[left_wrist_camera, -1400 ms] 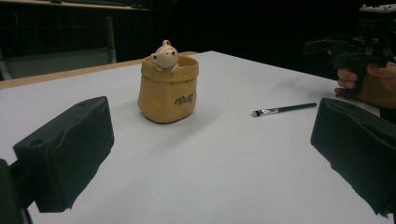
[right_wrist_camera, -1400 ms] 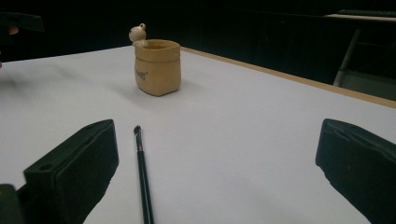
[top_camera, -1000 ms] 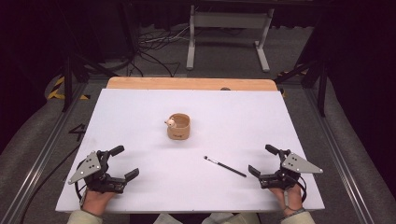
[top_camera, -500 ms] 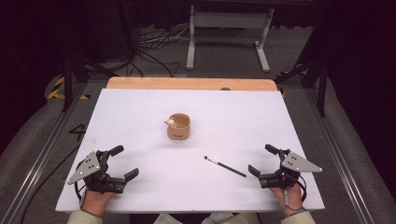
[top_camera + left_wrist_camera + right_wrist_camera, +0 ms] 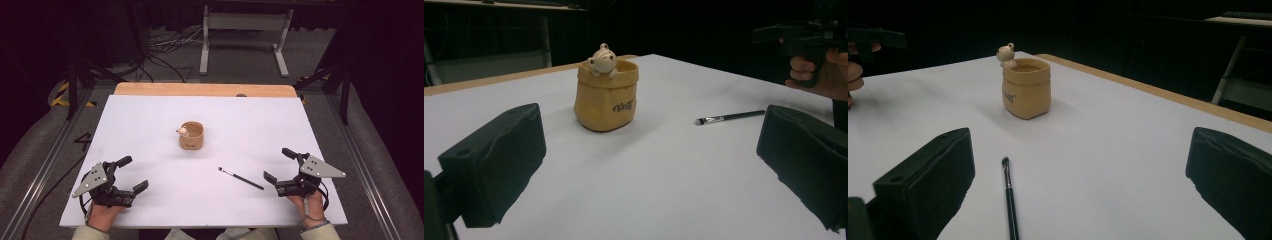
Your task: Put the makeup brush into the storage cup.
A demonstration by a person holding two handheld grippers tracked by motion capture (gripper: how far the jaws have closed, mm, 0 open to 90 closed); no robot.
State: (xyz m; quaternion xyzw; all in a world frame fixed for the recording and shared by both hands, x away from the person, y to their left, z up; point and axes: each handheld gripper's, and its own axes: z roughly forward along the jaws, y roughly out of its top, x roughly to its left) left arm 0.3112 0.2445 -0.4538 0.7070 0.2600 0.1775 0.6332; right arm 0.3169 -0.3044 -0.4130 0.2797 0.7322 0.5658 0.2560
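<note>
Nothing is done yet: my left gripper (image 5: 129,175) and right gripper (image 5: 281,167) rest spread and empty, the makeup brush (image 5: 240,178) lies near my right, apart from the tan bear pot (image 5: 191,135).

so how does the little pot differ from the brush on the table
The pot is tan, squat and stands upright with its mouth open, a small bear figure on its rim; the brush is black, thin and lies flat. The pot sits near the table's middle, between both hand-held grippers; the brush lies close to the right hand-held gripper. Both rest on the white table, untouched.
</note>
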